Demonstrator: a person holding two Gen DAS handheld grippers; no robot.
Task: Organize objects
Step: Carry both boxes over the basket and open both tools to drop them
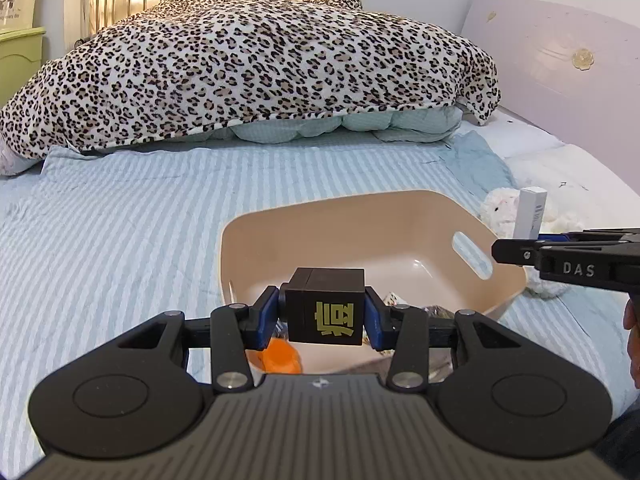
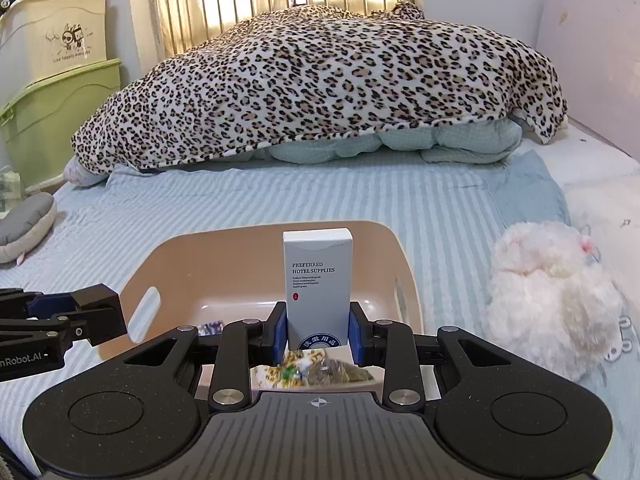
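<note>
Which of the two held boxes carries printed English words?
The tall white box in the right gripper; the black cube in the left gripper shows only a yellow character.

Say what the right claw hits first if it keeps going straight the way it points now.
Probably the beige basket: the right claw, shut on the white box, points down over the basket's opening, so its floor or far wall comes first. Depth is unclear.
</note>
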